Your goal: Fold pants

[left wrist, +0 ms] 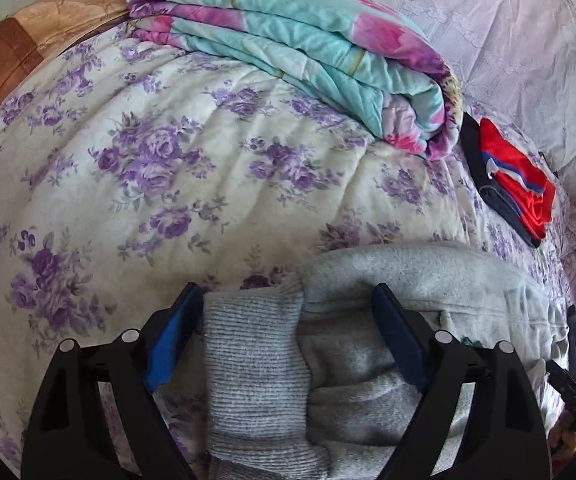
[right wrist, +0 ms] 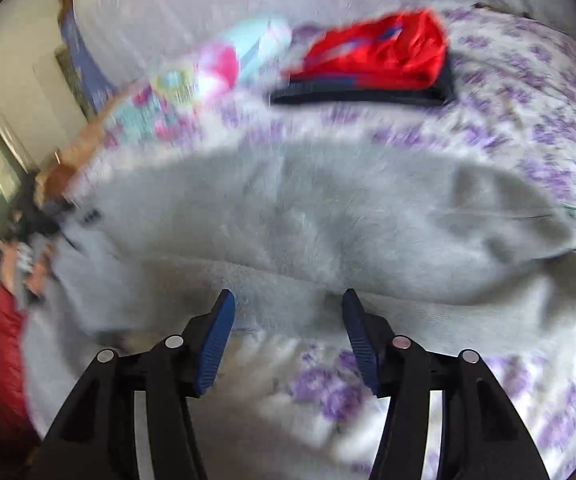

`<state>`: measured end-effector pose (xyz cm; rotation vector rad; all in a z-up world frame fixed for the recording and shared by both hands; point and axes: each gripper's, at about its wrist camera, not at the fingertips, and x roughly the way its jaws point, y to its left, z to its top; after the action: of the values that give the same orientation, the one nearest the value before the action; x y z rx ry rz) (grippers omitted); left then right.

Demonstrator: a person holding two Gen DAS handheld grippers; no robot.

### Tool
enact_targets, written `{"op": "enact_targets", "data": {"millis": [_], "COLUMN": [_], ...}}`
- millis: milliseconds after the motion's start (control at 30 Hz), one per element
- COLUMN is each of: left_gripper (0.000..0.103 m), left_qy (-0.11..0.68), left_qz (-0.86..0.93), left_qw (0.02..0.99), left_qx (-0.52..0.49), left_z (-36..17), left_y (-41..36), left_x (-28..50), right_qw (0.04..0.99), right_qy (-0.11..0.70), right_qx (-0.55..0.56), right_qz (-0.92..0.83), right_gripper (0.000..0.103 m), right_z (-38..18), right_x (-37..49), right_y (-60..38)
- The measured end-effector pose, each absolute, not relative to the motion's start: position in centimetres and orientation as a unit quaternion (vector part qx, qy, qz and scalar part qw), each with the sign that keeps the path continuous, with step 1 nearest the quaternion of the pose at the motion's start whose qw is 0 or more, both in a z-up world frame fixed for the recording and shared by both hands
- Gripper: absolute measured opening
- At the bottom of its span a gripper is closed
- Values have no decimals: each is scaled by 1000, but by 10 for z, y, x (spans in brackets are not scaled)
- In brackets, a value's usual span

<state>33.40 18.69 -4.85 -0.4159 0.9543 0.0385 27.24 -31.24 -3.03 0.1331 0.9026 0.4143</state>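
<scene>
In the left wrist view, the left gripper (left wrist: 288, 320) is seen spread wide, its jaws straddling a ribbed grey cuff (left wrist: 254, 364) of the grey sweatpants (left wrist: 427, 276) without clamping it. The sweatpants lie bunched on the floral bedspread (left wrist: 128, 152), on the near side of the folded teal quilt (left wrist: 307, 60); a folded red garment (left wrist: 519, 184) lies just right of that quilt. If the jaws are closed here, only the cuff may be caught and the layers beneath left behind, so that the fold would come out uneven.

In the right wrist view, heavily blurred, the right gripper (right wrist: 288, 340) is shown open and empty, with its fingertips at the near edge of the sweatpants (right wrist: 307, 216), which are spread in front of the red garment (right wrist: 379, 52). The bedspread (right wrist: 527, 120) could be pinched along with the hem, and the fabric dragged askew. Whether the tips touch the cloth cannot be told.
</scene>
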Motion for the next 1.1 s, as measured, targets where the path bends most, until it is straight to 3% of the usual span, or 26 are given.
{"op": "enact_targets", "data": {"millis": [133,267,433,500,533,567,600,633,733,900,1033,1100], "left_gripper": [84,85,85,75,73,64,52,48,41,40,42,49], "left_qy": [456,457,453,449,448,447,447,447,438,430,429,437], "left_qz": [22,27,27,20,21,22,18,11,-1,-57,-31,-35], "left_qw": [867,868,873,876,877,877,877,877,878,880,891,882], "left_qx": [-200,-193,-180,-177,-173,-172,-173,-176,-191,-192,-146,-170], "left_z": [-49,-48,-48,-48,-47,-47,-47,-47,-41,-22,-27,-34], "left_y": [188,185,180,178,177,176,176,176,176,145,119,129], "left_x": [334,335,338,340,342,342,343,344,345,373,395,395], "right_qw": [904,867,841,832,837,843,845,850,874,897,882,864], "right_qy": [401,438,430,425,411,401,394,384,361,320,396,421], "right_qx": [121,238,326,352,358,355,356,356,320,304,254,276], "right_qz": [89,18,46,51,51,49,56,58,61,32,5,6], "right_gripper": [58,59,65,64,46,32,25,24,23,23,29,36], "right_z": [-5,-35,-62,-72,-73,-72,-71,-69,-50,-12,-38,-60], "right_x": [264,268,293,311,317,321,322,321,308,293,299,293], "right_y": [-394,-474,-490,-491,-494,-496,-499,-499,-500,-540,-547,-551]}}
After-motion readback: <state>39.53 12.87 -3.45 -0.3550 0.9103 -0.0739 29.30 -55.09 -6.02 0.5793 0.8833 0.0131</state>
